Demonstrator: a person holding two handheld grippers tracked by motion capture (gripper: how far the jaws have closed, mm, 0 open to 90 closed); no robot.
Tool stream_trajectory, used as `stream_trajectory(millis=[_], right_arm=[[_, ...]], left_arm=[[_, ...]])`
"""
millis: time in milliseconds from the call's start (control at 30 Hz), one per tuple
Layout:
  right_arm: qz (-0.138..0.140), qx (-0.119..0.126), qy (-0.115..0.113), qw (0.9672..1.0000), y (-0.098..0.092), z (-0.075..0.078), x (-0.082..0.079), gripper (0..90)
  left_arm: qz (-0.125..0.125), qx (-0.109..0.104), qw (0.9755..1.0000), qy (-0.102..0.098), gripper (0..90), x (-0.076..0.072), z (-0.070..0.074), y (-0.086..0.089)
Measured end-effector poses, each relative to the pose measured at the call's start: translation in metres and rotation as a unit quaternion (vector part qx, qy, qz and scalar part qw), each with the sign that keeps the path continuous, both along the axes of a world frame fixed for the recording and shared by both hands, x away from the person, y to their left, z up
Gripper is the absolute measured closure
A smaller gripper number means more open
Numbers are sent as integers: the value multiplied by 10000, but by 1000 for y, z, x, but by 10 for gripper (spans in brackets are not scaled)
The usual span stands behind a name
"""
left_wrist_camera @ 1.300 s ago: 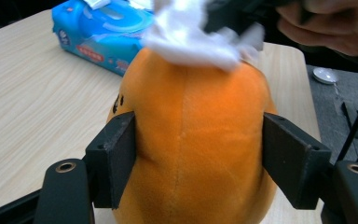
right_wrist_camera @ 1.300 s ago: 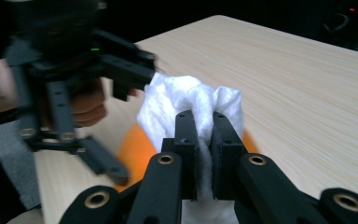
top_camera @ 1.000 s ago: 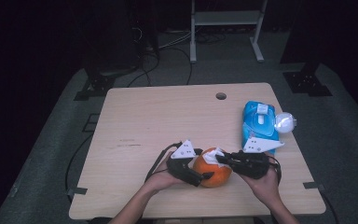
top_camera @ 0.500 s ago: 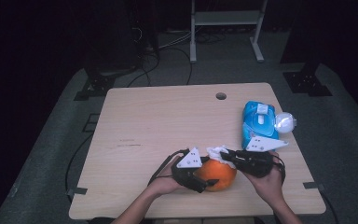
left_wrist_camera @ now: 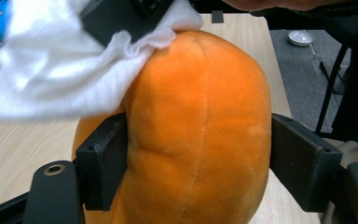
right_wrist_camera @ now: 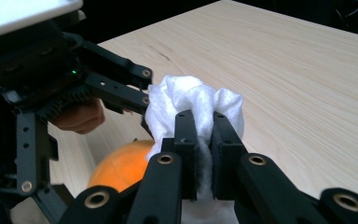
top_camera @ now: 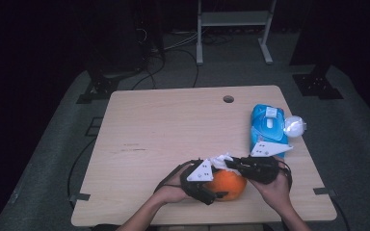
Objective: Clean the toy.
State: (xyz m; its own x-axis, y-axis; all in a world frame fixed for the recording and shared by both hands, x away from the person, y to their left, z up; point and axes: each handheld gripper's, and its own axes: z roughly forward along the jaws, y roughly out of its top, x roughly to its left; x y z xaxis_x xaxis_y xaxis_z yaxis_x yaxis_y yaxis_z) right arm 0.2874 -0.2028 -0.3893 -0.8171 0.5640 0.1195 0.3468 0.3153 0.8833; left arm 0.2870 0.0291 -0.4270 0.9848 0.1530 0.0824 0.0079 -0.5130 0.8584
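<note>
Since a moment ago, both tongs and the orange toy have slid a little to the right along the front edge of the worktop, and the white wipe now sits on top of the toy.

The left tongs (left_wrist_camera: 198,158) are clamped on the toy (left_wrist_camera: 196,135), one jaw on each side. The jaws press into the plush and it bulges between them. The right tongs (right_wrist_camera: 204,154) are squeezed together on the wipe (right_wrist_camera: 193,105), with only a thin bit of cloth between the jaws. The wipe touches the top of the toy, next to the left tongs.

The toy (top_camera: 228,185) sits near the front edge of the worktop (top_camera: 173,125), a bit right of the middle. It looks soft, squashy and light, so it should not break. It could slip or roll if held only at the top, so the fat middle, where the left tongs hold it, looks like the best place to grab. The wipe (top_camera: 220,159) is thin and floppy. It will bunch up, so it needs a tight pinch on a thick fold.

A blue pack (top_camera: 269,126) lies by the right edge of the worktop, well away from the toy. A small round white thing (top_camera: 295,126) sits just beside it.
</note>
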Motion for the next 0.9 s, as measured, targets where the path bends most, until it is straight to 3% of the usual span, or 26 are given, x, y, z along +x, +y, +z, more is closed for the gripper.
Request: stream_trajectory(millis=[200, 300, 533, 700, 767, 900], right_arm=[[-179, 90, 204, 9996, -16, -3, 7, 823], [-200, 96, 183, 9996, -19, -1, 6, 824], [-144, -4, 92, 9999, -17, 5, 2, 824], [-29, 8, 35, 10000, -8, 9, -3, 824], [114, -9, -11, 9999, 2, 9, -6, 822], [105, -87, -86, 9999, 3, 10, -5, 821]], left_arm=[[266, -230, 9989, 319, 254, 11, -1, 8], [376, -275, 9980, 433, 254, 15, -1, 10], [596, -307, 9966, 481, 254, 18, 1, 13], [892, -346, 9941, 506, 247, 19, 1, 8], [1136, -444, 9910, 556, 229, 18, -1, 3], [989, -534, 9915, 651, 172, 21, -4, 6]])
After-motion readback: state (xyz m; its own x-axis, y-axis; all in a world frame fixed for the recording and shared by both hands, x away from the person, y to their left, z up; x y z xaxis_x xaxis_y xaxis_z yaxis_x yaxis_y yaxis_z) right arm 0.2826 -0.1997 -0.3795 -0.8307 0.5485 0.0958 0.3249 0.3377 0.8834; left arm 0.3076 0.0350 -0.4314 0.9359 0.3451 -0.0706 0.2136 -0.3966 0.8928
